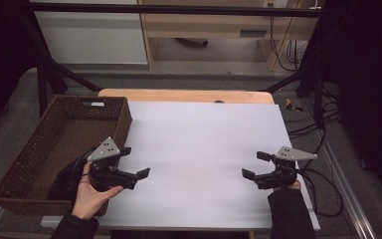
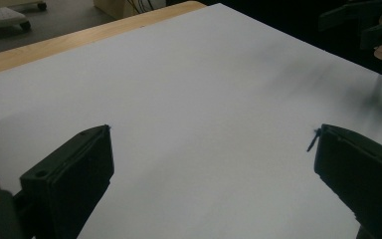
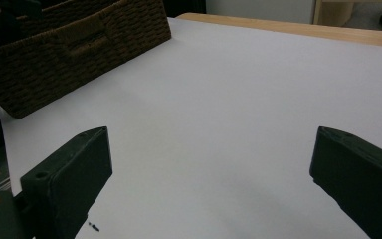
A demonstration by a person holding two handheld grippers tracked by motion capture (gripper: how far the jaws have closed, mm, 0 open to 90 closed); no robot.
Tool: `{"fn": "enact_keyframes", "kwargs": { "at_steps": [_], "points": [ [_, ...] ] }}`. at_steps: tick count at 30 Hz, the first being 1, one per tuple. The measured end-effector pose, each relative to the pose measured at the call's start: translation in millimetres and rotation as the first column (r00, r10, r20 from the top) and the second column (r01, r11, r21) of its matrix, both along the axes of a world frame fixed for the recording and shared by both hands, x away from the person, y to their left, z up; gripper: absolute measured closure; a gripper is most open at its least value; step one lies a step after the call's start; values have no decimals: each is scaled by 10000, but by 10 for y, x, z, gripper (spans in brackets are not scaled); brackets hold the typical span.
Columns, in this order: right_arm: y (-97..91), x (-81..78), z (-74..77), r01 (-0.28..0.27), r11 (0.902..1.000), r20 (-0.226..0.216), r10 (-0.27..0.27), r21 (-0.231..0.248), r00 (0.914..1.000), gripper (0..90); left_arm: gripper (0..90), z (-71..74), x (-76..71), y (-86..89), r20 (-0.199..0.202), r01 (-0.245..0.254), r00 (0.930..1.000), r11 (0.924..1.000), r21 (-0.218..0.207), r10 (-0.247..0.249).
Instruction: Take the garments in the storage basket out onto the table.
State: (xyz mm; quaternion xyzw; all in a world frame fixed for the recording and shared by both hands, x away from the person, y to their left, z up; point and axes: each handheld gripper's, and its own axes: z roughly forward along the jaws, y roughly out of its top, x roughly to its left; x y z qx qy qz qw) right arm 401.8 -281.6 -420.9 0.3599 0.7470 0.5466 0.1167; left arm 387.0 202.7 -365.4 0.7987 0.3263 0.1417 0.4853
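A white sheet [image 1: 204, 149] covers the wooden table [image 1: 184, 95]. At the sheet's near left edge, beside the basket, a hand holds my left gripper [image 1: 134, 162], jaws wide apart over bare sheet with nothing between them. Its own view shows my left gripper [image 2: 211, 169] above the white sheet [image 2: 204, 89], with the other gripper far off at the top right. My right gripper [image 1: 256, 165] is held at the near right, also open and empty. In its own view my right gripper [image 3: 211, 169] looks across the sheet [image 3: 238, 89] toward the basket [image 3: 74, 45].
A dark woven basket [image 1: 35, 149] stands at the table's left edge. Black frame bars [image 1: 45, 84] rise behind it. Cables [image 1: 318, 124] lie on the floor at the right. A wooden shelf unit [image 1: 219, 30] stands beyond the table.
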Motion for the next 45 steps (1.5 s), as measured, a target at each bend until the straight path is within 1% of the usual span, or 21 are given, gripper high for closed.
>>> {"fn": "enact_keyframes", "kwargs": {
  "at_steps": [5,10,15,18,23,30,40,45],
  "points": [
    [-3,0,1,0,10000,17,0,-3,10000,33,21,55,-29,-18,-73,-132,9999,9996,242,134],
    [1,0,-2,-1,10000,1,1,-13,10000,33,21,117,-69,-29,84,-221,9997,9989,402,218],
    [2,1,-2,-4,10000,-17,4,-13,10000,33,21,174,-95,-10,128,-333,9994,9982,505,327],
    [3,1,-3,1,10000,-14,-1,-24,10000,33,21,208,-107,18,155,-401,9991,9981,464,394],
    [4,2,-5,-6,10000,-23,5,-54,10000,33,21,264,-114,78,76,-580,9983,9974,437,578],
    [7,5,-9,-24,10000,-38,24,-67,10000,34,21,335,-134,164,95,-822,9966,9963,248,819],
    [6,8,-16,-34,10000,-76,34,-46,10000,34,17,407,-153,277,62,-1045,9945,9943,230,1044],
    [5,10,-19,-22,10000,-108,22,-56,9999,34,17,453,-174,360,165,-1222,9924,9925,69,1221]
  ]
}}
